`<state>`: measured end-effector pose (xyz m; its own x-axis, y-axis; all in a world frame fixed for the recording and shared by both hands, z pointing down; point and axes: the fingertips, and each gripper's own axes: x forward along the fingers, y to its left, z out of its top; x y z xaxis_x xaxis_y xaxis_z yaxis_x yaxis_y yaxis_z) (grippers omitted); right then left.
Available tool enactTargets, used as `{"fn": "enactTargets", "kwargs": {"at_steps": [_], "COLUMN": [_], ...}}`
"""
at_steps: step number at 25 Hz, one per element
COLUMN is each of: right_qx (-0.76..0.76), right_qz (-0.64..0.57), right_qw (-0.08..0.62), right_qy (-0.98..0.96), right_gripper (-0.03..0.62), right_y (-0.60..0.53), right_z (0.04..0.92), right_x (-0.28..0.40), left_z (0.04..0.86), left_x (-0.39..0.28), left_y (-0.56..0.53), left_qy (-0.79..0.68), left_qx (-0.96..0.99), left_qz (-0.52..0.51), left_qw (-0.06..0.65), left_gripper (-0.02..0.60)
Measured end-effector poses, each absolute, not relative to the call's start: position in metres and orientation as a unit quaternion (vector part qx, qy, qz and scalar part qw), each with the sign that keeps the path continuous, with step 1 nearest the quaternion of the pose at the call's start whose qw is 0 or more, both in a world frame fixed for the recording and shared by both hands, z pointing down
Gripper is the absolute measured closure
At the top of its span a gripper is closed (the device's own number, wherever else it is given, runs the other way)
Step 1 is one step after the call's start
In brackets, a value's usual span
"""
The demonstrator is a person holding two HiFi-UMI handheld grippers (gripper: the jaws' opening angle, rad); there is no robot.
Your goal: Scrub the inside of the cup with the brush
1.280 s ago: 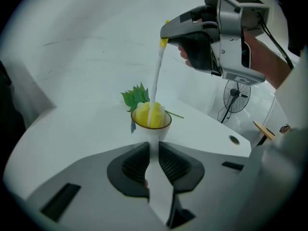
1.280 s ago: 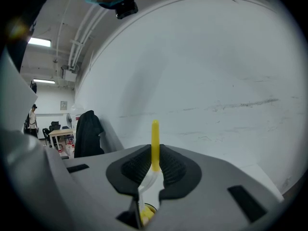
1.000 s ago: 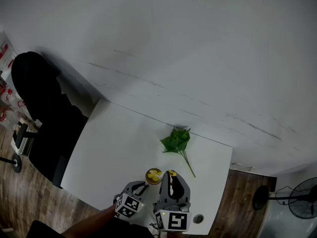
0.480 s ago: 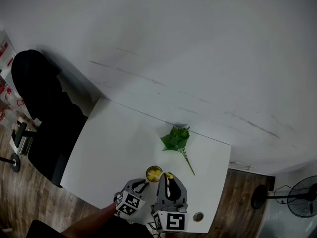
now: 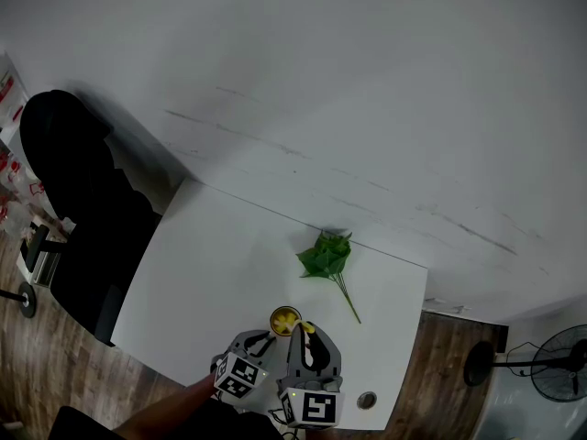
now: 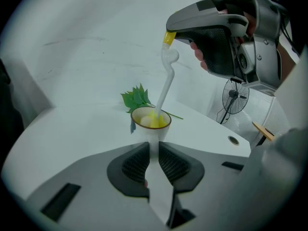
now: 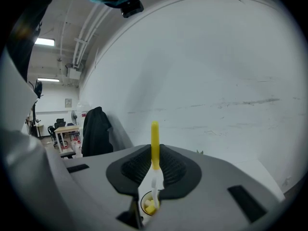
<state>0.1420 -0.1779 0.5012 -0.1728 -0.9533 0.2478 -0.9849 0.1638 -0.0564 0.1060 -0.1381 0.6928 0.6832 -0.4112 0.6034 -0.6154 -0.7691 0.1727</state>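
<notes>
A white cup [image 5: 284, 320] with a brown rim [image 6: 150, 121] stands near the table's front edge. My left gripper [image 6: 154, 147] is shut on a white part of the cup at its near side, likely the handle. The brush [image 6: 165, 76] has a clear wavy stem, and its yellow sponge head [image 6: 155, 121] is down inside the cup. My right gripper [image 7: 155, 154] is shut on the stem's yellow top end [image 7: 154, 141], above the cup [image 7: 149, 205]. In the head view the left gripper [image 5: 255, 344] and right gripper [image 5: 306, 335] sit side by side just in front of the cup.
A green leafy sprig [image 5: 326, 257] lies behind the cup on the white table [image 5: 211, 264]. A round cable hole [image 5: 367, 400] is at the front right corner. A black chair [image 5: 78, 200] stands left of the table, a floor fan [image 5: 559, 365] to the right.
My right gripper has shifted slightly left and toward me, carrying the brush's top with it. The cup and my left gripper have stayed put.
</notes>
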Motion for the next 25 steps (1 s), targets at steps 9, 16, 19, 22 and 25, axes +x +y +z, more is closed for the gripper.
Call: {"fn": "enactTargets", "kwargs": {"at_steps": [9, 16, 19, 22, 25], "right_qx": [0.665, 0.682, 0.683, 0.683, 0.685], "right_qz": [0.093, 0.090, 0.092, 0.097, 0.112], "right_qw": [0.063, 0.058, 0.061, 0.070, 0.074], "right_qy": [-0.738, -0.724, -0.722, -0.720, -0.716], "right_gripper": [0.528, 0.526, 0.526, 0.526, 0.526], "right_y": [-0.178, -0.178, -0.178, -0.179, -0.179], "right_z": [0.485, 0.476, 0.482, 0.493, 0.501], "right_x": [0.164, 0.183, 0.183, 0.185, 0.185], "left_z": [0.693, 0.693, 0.693, 0.693, 0.693], "left_x": [0.105, 0.105, 0.106, 0.106, 0.106], "left_y": [-0.137, -0.138, -0.138, -0.138, -0.138], "left_qy": [-0.282, -0.279, -0.277, -0.277, -0.276], "left_qx": [0.899, 0.900, 0.901, 0.901, 0.902], "left_qz": [0.277, 0.277, 0.276, 0.275, 0.275], "left_qw": [0.187, 0.188, 0.188, 0.188, 0.188], "left_gripper": [0.509, 0.509, 0.509, 0.509, 0.509]}}
